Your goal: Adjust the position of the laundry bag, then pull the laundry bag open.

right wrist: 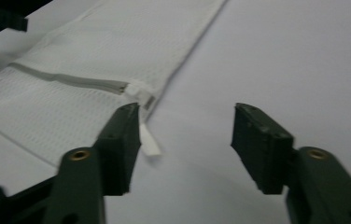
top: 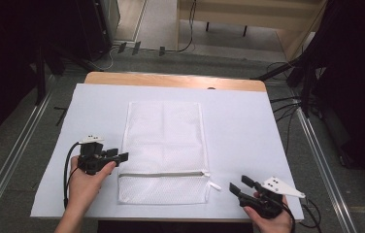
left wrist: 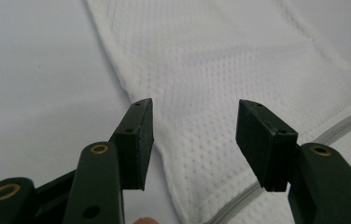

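A white mesh laundry bag [top: 163, 145] lies flat on the white table cover [top: 239, 126], with a grey zipper [top: 161, 174] running across its near part. The white pull tab [top: 214, 185] sticks out at the bag's right edge. My left gripper [top: 122, 156] hovers at the bag's left edge, just above the zipper, jaws apart. In the left gripper view the gripper [left wrist: 194, 126] is open over the mesh [left wrist: 220, 56], gripping nothing. My right gripper [top: 236, 183] sits right of the tab, open. In the right gripper view the tab [right wrist: 149, 142] lies beside the left jaw.
The wooden table's far edge [top: 171, 80] shows beyond the cover. Metal rails [top: 10, 160] run along both sides on the floor, with cables [top: 287, 104] and dark stands at the right. Bare cover stretches right of the bag.
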`<state>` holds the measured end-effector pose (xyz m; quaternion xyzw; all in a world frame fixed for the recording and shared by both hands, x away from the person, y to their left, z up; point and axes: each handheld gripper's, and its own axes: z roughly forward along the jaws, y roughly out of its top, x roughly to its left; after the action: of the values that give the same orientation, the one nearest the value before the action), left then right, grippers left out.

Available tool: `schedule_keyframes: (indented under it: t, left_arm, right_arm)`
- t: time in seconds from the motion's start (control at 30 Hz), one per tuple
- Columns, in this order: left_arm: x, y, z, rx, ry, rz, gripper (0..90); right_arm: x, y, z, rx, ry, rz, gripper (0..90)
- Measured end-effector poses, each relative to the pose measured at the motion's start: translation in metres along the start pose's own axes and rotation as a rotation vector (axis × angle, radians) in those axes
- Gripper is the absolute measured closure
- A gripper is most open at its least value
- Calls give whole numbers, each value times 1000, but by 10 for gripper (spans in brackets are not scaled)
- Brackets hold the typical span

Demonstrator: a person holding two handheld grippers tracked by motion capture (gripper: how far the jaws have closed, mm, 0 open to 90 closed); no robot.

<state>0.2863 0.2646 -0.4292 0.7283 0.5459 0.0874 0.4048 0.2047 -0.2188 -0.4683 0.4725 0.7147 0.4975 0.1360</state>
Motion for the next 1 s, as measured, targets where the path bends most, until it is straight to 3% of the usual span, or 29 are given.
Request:
schedule_keyframes:
  t: [0.1, 0.27, 0.37, 0.4, 0.47, 0.63, 0.9, 0.93, 1.0]
  left_arm:
    - [-8, -1, 1, -20, -17, 12, 449]
    - [-22, -3, 11, -10, -68, 34, 442]
    - [-27, -3, 15, 1, -85, 44, 443]
    - [-31, -4, 18, 4, -95, 50, 445]
    - [-34, -4, 21, 8, -113, 55, 448]
    - [-37, -4, 24, 19, -129, 61, 458]
    - [-45, -5, 28, 40, -152, 87, 464]
    - [-45, -6, 29, 39, -151, 88, 465]
    - [-46, -6, 29, 40, -156, 88, 466]
  right_arm:
    - [11, 3, 15, 10, 63, -2, 553]
    - [25, 3, 41, 24, 66, 0, 597]
    - [25, 4, 53, 47, 76, 9, 564]
    - [23, 5, 63, 42, 101, 14, 571]
    - [19, 8, 69, 82, 139, 43, 545]
    - [18, 7, 66, 54, 210, 40, 569]
    - [33, 4, 69, 134, 127, -45, 486]
    - [37, 3, 71, 142, 66, -70, 421]
    - [40, 2, 70, 132, 11, -90, 435]
